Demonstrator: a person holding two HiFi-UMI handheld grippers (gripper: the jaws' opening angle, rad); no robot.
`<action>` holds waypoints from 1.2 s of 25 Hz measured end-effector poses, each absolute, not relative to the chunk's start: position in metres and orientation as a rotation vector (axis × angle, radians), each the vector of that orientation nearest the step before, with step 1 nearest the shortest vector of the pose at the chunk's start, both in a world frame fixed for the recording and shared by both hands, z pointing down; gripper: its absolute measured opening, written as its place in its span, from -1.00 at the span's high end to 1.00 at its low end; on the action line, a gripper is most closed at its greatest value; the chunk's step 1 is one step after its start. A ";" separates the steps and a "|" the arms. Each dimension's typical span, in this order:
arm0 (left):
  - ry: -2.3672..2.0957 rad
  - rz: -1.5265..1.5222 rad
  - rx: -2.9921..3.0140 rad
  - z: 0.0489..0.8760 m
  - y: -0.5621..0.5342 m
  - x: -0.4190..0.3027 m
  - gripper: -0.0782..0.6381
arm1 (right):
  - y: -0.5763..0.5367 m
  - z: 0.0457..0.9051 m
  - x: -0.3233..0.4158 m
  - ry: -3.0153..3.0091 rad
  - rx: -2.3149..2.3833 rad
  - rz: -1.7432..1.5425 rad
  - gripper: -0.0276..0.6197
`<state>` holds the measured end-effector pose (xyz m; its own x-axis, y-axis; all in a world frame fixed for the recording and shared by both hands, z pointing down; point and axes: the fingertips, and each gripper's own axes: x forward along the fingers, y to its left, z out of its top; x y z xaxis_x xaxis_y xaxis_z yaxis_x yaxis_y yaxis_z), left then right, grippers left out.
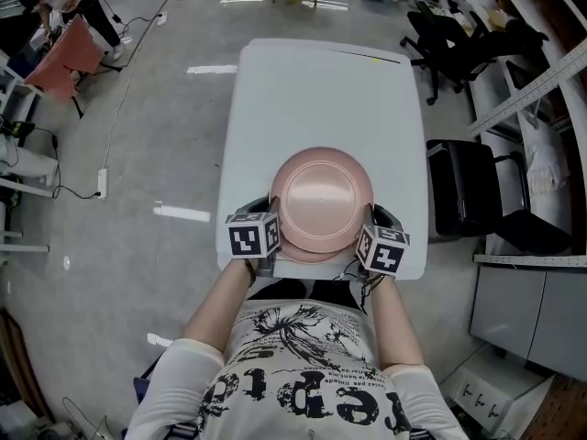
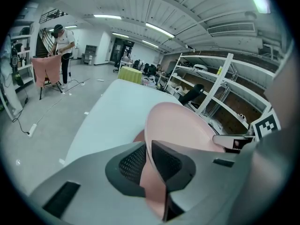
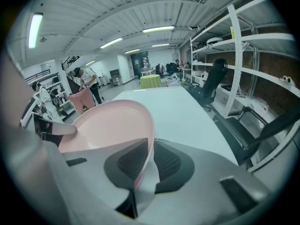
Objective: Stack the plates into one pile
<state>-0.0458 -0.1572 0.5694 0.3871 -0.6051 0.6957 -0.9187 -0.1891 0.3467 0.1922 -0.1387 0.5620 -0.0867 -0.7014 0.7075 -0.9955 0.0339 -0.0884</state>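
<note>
**platefan:** ok so where's the plate right now?

**gripguy:** the pink plate (image 1: 321, 198) is over the near end of the white table (image 1: 321, 81). That's about 6 o'clock on the tabletop in the head view, right in front of the person's chest. From up there I can only see one plate top.

**platefan:** both grippers on it?

**gripguy:** yep. The left gripper (image 2: 149, 159) pinches the rim at roughly 8 o'clock on the plate, and the right gripper (image 3: 150, 159) pinches it at roughly 4 o'clock. In each gripper view the rim runs straight between the two dark ribbed pads, one pad on each face (jaws nearly closed, only the rim between them).

**platefan:** lifted or sitting on the table?

**gripguy:** can't tell. The left gripper view shows a darker pink sliver under the rim, but I can't make out what it is. A black chair (image 1: 468, 191) sits off the table's 3 o'clock side.
</note>
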 end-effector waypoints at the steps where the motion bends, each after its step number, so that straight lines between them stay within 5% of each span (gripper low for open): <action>1: -1.314 0.538 1.892 0.572 -0.153 -0.049 0.66 | -0.135 0.564 0.189 -1.838 1.709 0.811 0.78; 28: -1.337 0.769 1.928 0.612 -0.124 -0.066 0.58 | -0.109 0.612 0.169 -1.740 1.656 0.815 0.76; 30: -1.367 0.791 1.947 0.610 -0.127 -0.066 0.36 | -0.110 0.613 0.170 -1.730 1.653 0.801 0.74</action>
<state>-0.0657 -0.1272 0.6096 0.2831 -0.5775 0.7657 -0.9517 -0.2682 0.1496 0.1697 -0.1099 0.6131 -0.0363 -0.6313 0.7747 -0.9991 0.0383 -0.0156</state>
